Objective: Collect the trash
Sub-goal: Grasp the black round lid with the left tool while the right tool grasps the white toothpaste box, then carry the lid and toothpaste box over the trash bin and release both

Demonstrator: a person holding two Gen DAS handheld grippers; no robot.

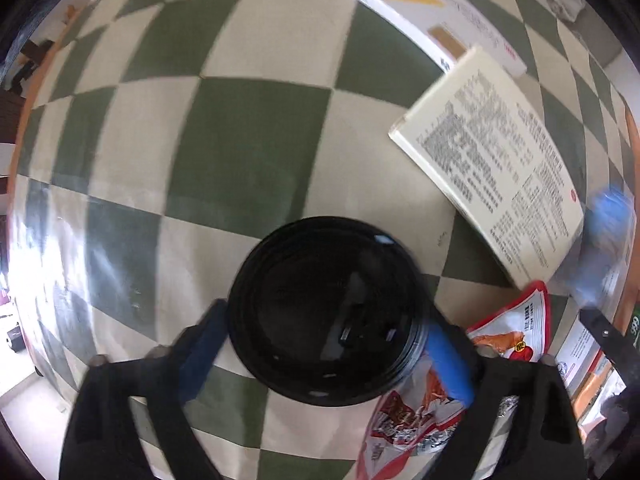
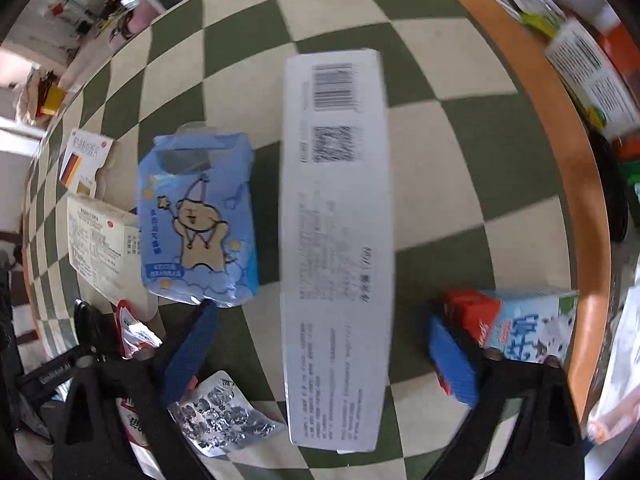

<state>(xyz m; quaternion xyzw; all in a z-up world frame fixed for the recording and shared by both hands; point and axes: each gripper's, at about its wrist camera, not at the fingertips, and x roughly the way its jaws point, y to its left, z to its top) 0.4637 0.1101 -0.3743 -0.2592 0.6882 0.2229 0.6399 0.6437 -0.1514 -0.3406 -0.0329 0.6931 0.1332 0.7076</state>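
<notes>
In the left wrist view my left gripper [image 1: 326,350] is shut on a black round cup lid [image 1: 326,312], with a blue finger pad [image 1: 448,364] pressed on each side. A red and white snack wrapper [image 1: 416,412] lies under the right finger. In the right wrist view my right gripper [image 2: 320,352] is open around a long white box [image 2: 336,240] lying between the fingers without touching them. A blue tissue pack [image 2: 198,220] lies just left of the box, a milk carton [image 2: 528,324] behind the right finger, and a silver blister pack [image 2: 224,416] under the left finger.
The table has a green and cream checked cloth [image 1: 240,148] and an orange rim [image 2: 576,168]. Two medicine boxes lie at the right in the left wrist view: a cream one [image 1: 492,160] and a striped one [image 1: 416,12]. More packages [image 2: 592,76] sit beyond the rim.
</notes>
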